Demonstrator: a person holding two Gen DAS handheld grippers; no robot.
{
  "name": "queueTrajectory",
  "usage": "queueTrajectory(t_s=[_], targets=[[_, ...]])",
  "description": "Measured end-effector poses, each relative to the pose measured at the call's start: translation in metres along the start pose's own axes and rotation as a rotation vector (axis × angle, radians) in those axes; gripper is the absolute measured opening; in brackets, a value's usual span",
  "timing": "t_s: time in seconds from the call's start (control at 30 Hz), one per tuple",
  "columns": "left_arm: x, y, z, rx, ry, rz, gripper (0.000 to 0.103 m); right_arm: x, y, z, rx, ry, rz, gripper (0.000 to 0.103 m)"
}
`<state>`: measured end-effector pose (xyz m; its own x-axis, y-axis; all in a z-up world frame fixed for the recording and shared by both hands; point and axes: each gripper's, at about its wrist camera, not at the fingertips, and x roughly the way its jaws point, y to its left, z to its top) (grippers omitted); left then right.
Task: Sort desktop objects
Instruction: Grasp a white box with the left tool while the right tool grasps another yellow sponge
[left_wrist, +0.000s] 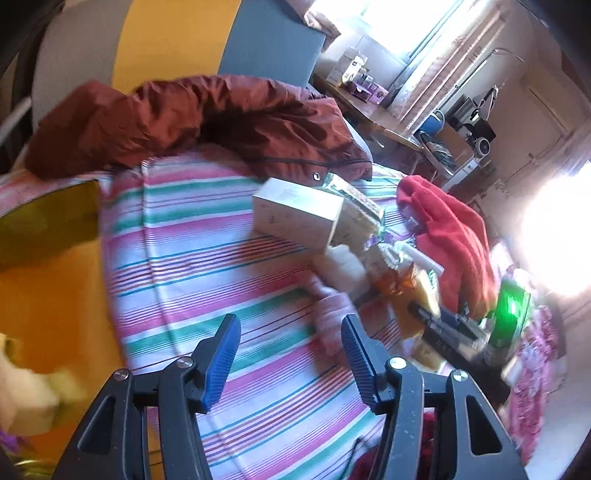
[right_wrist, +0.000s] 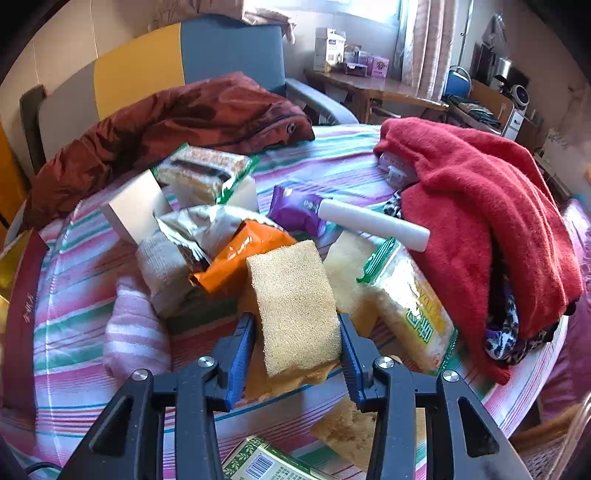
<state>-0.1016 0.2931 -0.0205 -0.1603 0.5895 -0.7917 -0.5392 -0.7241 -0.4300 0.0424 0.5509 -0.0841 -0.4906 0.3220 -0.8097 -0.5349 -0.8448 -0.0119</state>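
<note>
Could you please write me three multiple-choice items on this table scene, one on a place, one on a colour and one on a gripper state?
1. Where is the white tube?
A. on the chair
B. just left of the red sweater in the right wrist view
C. in the left gripper

2. What colour is the crumpled snack bag?
A. orange
B. blue
C. black

3. What is the right gripper doing?
A. open and empty
B. holding a box
C. gripping the sponge

Answers: 1 B, it lies beside the sweater; 2 A, plainly orange; 3 C, both fingers press its sides.

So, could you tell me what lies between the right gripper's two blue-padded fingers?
A tan rectangular sponge, clamped by the right gripper, in the right wrist view.
</note>
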Motion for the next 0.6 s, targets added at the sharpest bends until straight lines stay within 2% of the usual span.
queueTrajectory(t_s=[0.27,0.43,0.53,0.6], targets=[[0.057,-0.004,0.046,-0.176,0.11,-0.106,0.066,-0.027,0.0,0.003,-0.004,-0.117,0.012,0.044],[0.098,0.013,0.073,-0.4,0.182,-0.154,0.074,-0.04,0.009,0.004,-0.046,-0.173,0.04,0.042],[0.116,0.024,0.085,-0.52,0.196,-0.159,0.082,-0.044,0.016,0.004,-0.077,-0.19,0.048,0.042],[0.125,0.028,0.091,-0.585,0.2,-0.159,0.083,-0.044,0.018,0.004,-0.082,-0.191,0.053,0.042]])
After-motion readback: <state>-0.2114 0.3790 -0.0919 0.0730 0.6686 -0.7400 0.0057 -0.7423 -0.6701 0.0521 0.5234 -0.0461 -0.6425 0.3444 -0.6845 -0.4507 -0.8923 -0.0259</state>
